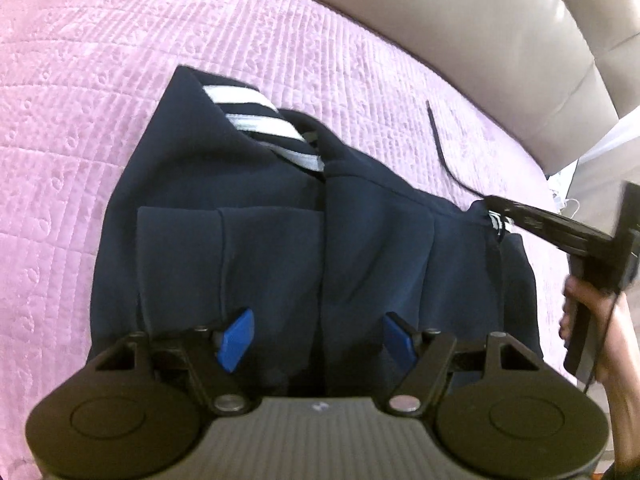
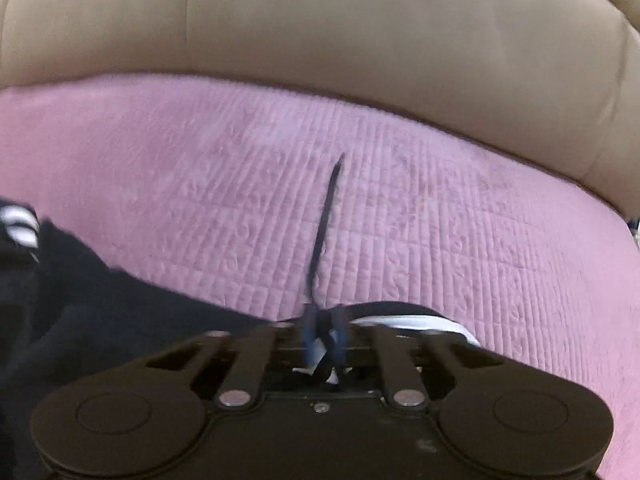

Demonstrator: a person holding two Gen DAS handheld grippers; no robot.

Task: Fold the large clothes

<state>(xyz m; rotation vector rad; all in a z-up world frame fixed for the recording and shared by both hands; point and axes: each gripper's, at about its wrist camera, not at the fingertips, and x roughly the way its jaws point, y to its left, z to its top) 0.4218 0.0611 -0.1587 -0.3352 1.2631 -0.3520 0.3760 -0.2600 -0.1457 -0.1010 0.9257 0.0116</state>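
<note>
A navy garment (image 1: pixel 280 248) with white stripes (image 1: pixel 256 120) lies partly folded on the pink quilted cover (image 1: pixel 80 120). My left gripper (image 1: pixel 318 336) hovers over its near edge, jaws open, blue pads (image 1: pixel 236 338) wide apart with only flat cloth below them. My right gripper (image 1: pixel 488 208) comes in from the right and is shut on the garment's white-striped edge (image 1: pixel 498 224). In the right wrist view the right gripper (image 2: pixel 324 336) pinches that striped edge (image 2: pixel 400 320). A thin dark drawstring (image 2: pixel 324 224) runs from the pinch away across the cover. The garment (image 2: pixel 80 300) spreads to the left.
A beige leather sofa back (image 1: pixel 460 32) (image 2: pixel 320 20) curves behind the pink cover (image 2: pixel 480 220). A person's hand (image 1: pixel 580 304) holds the right gripper's handle at the right edge. Something white (image 1: pixel 568 172) shows past the cover's right end.
</note>
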